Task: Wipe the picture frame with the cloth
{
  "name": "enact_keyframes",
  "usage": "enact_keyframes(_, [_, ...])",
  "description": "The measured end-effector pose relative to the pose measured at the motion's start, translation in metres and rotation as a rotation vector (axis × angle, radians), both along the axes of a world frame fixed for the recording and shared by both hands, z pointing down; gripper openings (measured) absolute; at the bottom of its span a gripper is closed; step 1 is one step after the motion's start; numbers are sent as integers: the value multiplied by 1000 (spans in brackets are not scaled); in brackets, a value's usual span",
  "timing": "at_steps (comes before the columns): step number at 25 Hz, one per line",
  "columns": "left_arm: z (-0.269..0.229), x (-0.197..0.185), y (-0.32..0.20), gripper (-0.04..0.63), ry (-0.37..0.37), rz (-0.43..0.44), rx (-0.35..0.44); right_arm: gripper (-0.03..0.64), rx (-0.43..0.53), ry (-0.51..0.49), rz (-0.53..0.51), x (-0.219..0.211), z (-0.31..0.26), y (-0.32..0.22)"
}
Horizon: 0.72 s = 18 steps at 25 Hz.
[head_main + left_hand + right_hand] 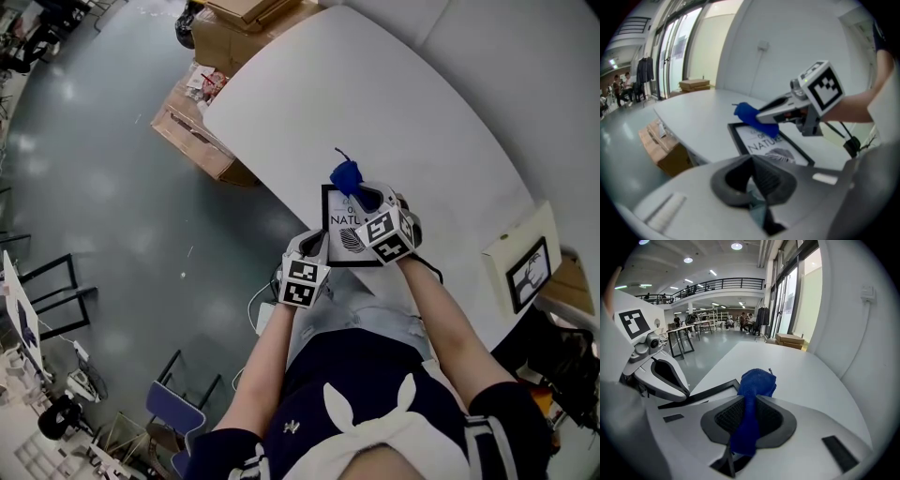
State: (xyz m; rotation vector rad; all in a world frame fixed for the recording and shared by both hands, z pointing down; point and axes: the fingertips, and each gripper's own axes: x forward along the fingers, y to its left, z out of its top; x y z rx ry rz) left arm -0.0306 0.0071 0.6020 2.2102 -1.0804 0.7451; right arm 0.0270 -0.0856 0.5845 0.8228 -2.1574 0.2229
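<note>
1. picture frame (345,234) lies flat, print up, at the near edge of the white tabletop (422,122), right in front of the person.
2. right gripper (364,194) - fingers clamped on the blue cloth (345,175). The cloth bunches out past the tips over the frame's far end; can't tell if it touches the glass.
3. left gripper (314,246) is at the frame's near-left corner. Its fingers are together with nothing seen between them, and contact with the frame is unclear.
4. Step in hand, as a judgement: wipe starting at the far end, most of the face likely not yet covered.
5. To do it well: lower the cloth until fabric, not the finger tips, meets the glass. Use light pressure and overlapping strokes far to near, and cover the black border too.
6. Risk: the frame is close to the tabletop edge and could slide toward the person, so brace the near-left corner with the left gripper. Hold the clamp firm so the cloth doesn't pull out.
</note>
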Motion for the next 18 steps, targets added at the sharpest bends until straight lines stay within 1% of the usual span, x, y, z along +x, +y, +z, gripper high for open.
enact_keyframes(6, [2,1,0,2,4,10,-5,67,-2,27,-11,0,11,2])
enact_keyframes(11, [3,0,0,2,10,14,-23,67,-16,8,20,-1,13,2])
enact_keyframes(18, [3,1,0,2,-10,21,12,67,-36,-10,36,-2,14,1])
